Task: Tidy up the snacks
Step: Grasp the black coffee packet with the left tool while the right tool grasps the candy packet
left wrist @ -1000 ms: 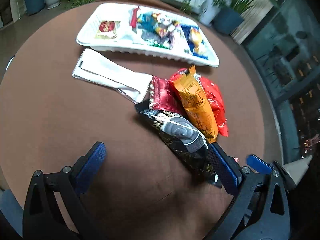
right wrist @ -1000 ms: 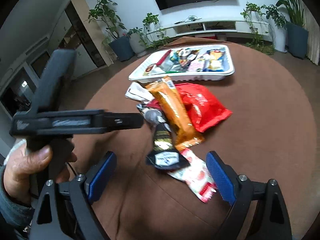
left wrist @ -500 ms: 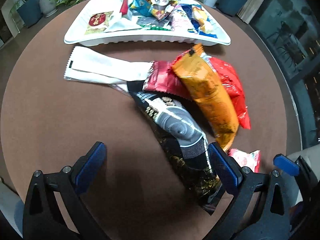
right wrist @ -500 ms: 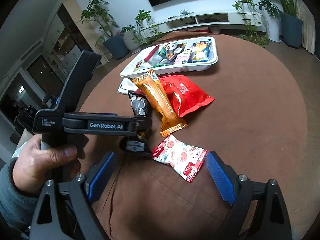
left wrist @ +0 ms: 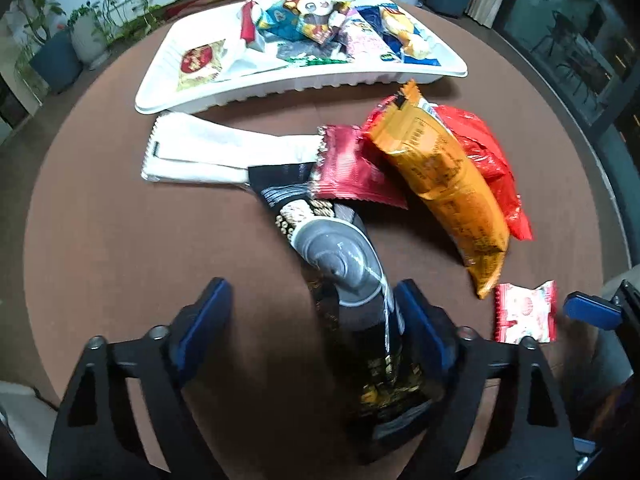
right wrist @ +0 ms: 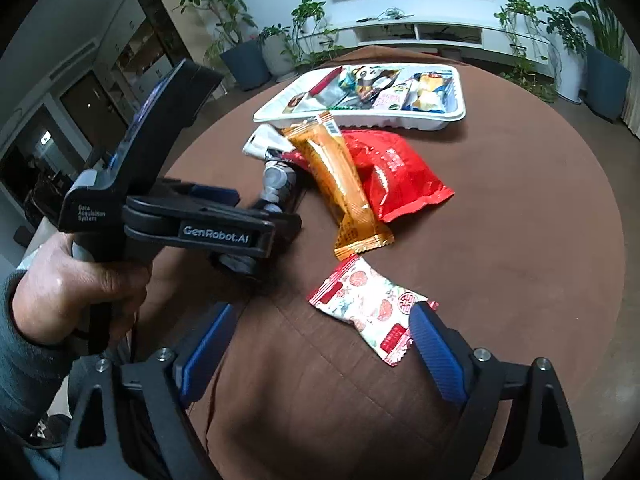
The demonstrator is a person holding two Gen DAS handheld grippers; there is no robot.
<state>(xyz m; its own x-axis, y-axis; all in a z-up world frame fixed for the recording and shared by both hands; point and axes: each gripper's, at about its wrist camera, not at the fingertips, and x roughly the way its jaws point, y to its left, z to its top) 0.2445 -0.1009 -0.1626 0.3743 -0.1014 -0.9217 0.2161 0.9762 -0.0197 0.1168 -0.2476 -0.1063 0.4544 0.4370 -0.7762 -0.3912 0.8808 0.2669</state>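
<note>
The left gripper [left wrist: 310,316] points steeply down at the round brown table [left wrist: 120,240], its jaws closing with the black packet [left wrist: 352,292] between them. The packet lies against the right blue pad at about 3 o'clock, while the left pad stands clear of it, so nothing is gripped. This black packet runs from the gripper up toward 12 o'clock, its far end tucked under a dark red sachet [left wrist: 348,168] and a white wrapper [left wrist: 192,152].

At 1 o'clock from the black packet lies the orange packet [left wrist: 448,188], resting across a bright red bag [left wrist: 484,148]. Beyond the pile, at 12 o'clock, stands the white tray [left wrist: 280,80], already loaded with mixed snacks.

The right gripper [right wrist: 320,344] hovers low over the table, jaws wide and closing slightly. A small white-and-red sachet [right wrist: 368,300] lies between the pads toward the right one — its corner is at that pad, though contact cannot be told. In the right wrist view the left gripper appears at 9 o'clock, carried by a hand [right wrist: 80,280] in a grey sleeve [right wrist: 24,368]. The orange packet and red bag sit at 12 o'clock from the sachet, the tray farther on. Potted plants [right wrist: 236,36] line the far wall.
</note>
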